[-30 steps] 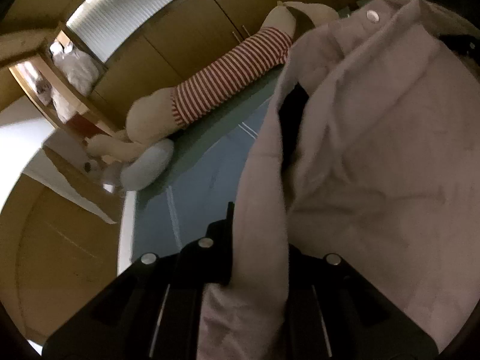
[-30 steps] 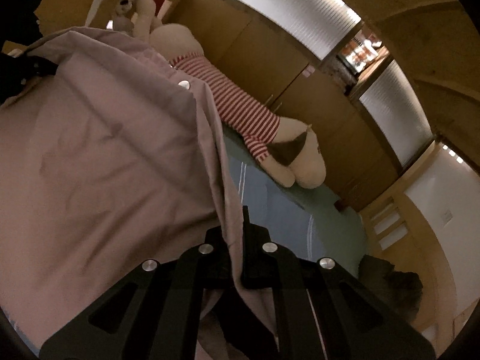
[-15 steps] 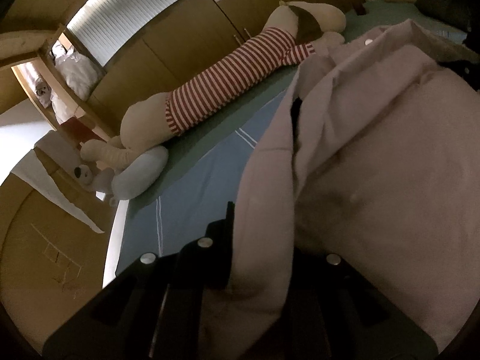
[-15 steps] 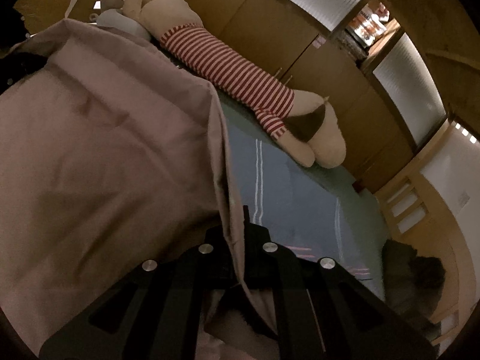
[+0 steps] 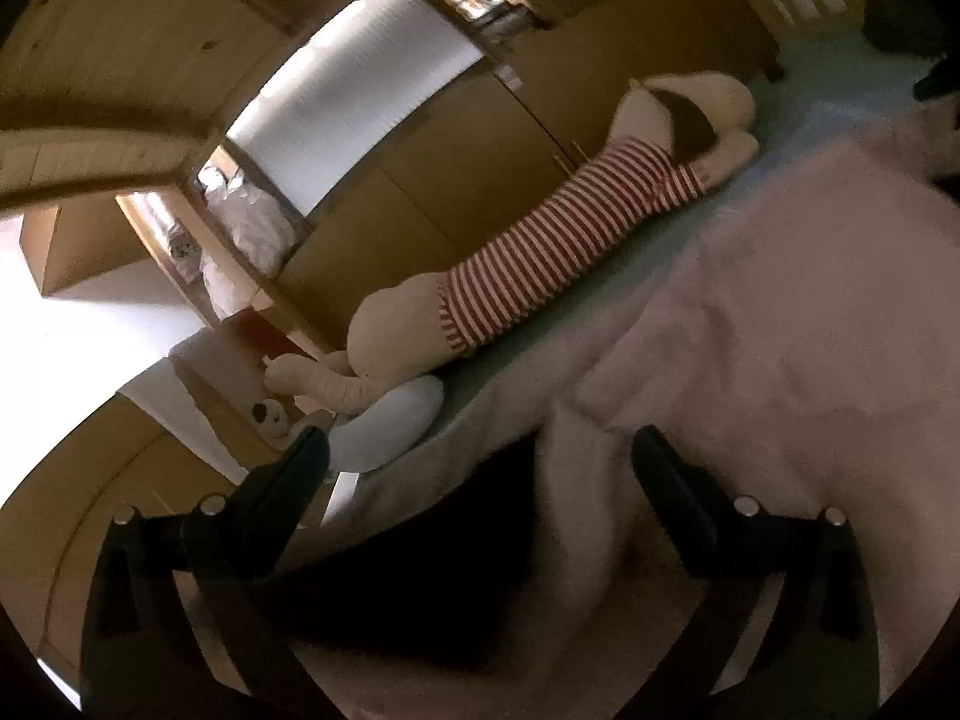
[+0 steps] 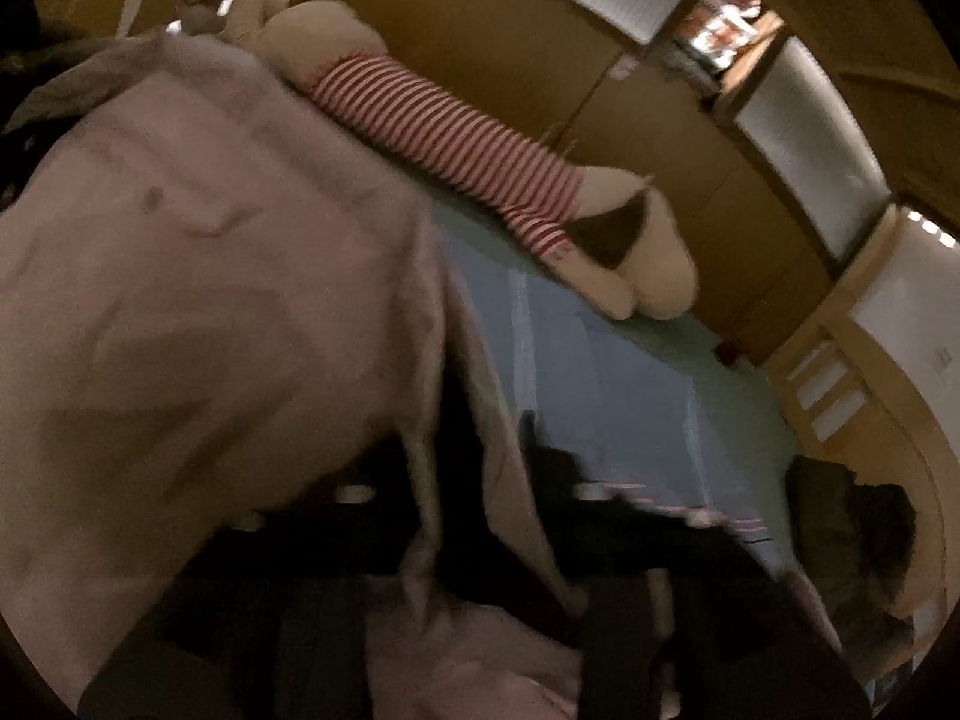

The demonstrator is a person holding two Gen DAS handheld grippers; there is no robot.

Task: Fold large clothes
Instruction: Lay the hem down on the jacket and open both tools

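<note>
lying spread over the blue bed surface, a pale pink garment is seen filling the right and lower part of the left wrist view. the left gripper is shown with its two dark fingers set wide apart; a fold of the pink cloth rises between them, but it is not pinched by either finger. a deep shadow is cast under that fold, just ahead of the gripper body.

in the right wrist view the same garment is seen draped across the left half of the frame, with one edge hanging down in narrow pleats toward the right gripper. the picture is blurred there and the fingers are largely covered by cloth and shadow, so whether the right gripper is clamped on the fabric or parted cannot be told.

beyond the garment, a long plush dog in a red-and-white striped shirt is laid along the far side of the bed, against brown cupboard doors. a light grey pillow is set just beside the plush dog's legs. a frosted window panel is seen above the cupboards.
</note>
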